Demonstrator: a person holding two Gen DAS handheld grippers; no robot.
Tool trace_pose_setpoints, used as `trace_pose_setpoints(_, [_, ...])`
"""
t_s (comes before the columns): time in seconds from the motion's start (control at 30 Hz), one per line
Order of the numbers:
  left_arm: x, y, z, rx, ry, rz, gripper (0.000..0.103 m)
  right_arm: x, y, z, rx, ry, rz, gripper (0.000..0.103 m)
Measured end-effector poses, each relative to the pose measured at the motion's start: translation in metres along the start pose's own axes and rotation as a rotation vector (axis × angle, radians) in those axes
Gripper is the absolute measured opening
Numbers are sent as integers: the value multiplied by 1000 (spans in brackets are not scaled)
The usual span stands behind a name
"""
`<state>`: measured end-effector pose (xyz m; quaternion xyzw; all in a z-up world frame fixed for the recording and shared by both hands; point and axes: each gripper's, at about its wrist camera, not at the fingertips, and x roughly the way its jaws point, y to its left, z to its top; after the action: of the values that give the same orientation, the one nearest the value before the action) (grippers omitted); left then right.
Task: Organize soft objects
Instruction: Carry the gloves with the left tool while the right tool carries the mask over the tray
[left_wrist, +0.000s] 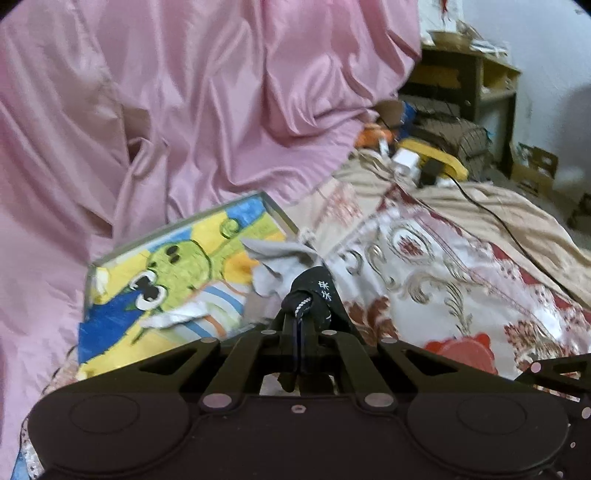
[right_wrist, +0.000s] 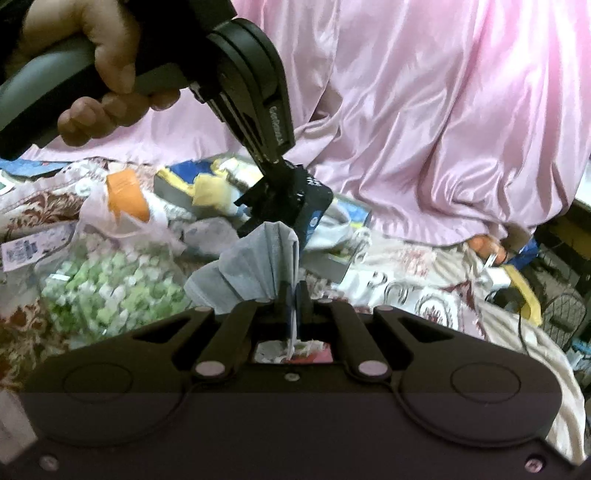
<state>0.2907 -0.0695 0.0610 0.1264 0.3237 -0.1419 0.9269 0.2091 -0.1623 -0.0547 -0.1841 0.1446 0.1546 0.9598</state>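
Note:
My left gripper (left_wrist: 300, 325) is shut on a black sock with white marks (left_wrist: 314, 291), held above the patterned bedspread (left_wrist: 424, 266). In the right wrist view the left gripper (right_wrist: 273, 184) comes down from the upper left with the black sock (right_wrist: 306, 199) in it. My right gripper (right_wrist: 293, 299) is shut on a grey sock (right_wrist: 255, 266), which fans out to the left just below the black sock. The grey sock also shows in the left wrist view (left_wrist: 277, 262), past the black one.
A pink satin sheet (left_wrist: 184, 110) hangs behind. A cartoon picture box (left_wrist: 173, 288) lies on the bed with white cloth on it. A plastic bag of green pieces (right_wrist: 107, 284) is at the left. Chargers, a cable and shelves (left_wrist: 461, 74) are at the right.

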Motion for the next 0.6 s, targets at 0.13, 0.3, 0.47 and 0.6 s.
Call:
trace_pose_setpoints(0.13, [1,14,5,-30,-38,30,0,12,-7,12,20,-54,-37,0])
trace_pose_setpoints(0.3, [7,39,13,-92,-82,57,0,29,-27,26,82,-116,-63,0])
trace_pose_setpoints(0.47, [18,66,22,-187,-147,94,0,53,-47,42,177,-156,-56,0])
trace_pose_setpoints(0.6, [35,84,21,-271,-183,130,0,86,-58,46,275,-141,-15,0])
